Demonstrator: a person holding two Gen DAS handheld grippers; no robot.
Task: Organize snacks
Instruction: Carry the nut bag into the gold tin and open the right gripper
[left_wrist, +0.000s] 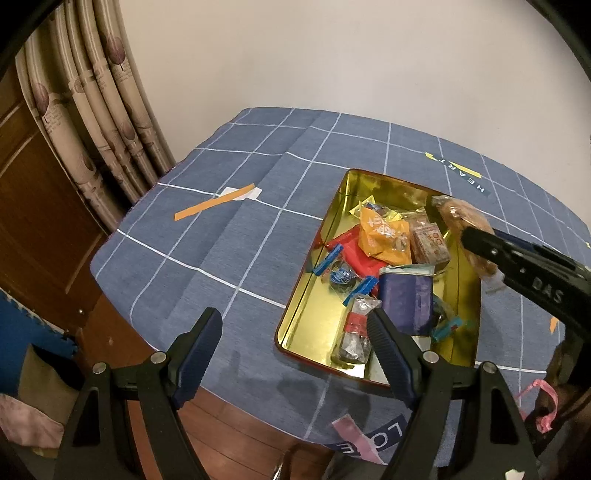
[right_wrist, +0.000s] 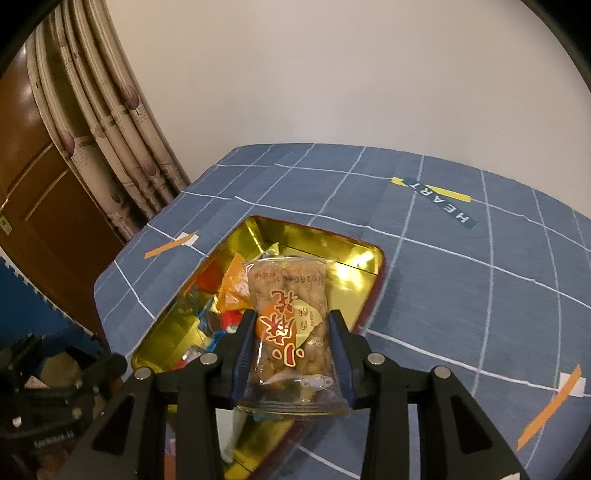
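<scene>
Your right gripper (right_wrist: 291, 354) pinches the clear snack packet (right_wrist: 290, 325), long axis toward 12 o'clock, above the gold tin (right_wrist: 365, 258) directly below, while your left gripper (left_wrist: 295, 347) hangs open, empty, nearby.

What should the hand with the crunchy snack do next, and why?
Probably lower a little and open. The right gripper pinches the snack pack above the gold tin, where the other snacks already lie.
</scene>
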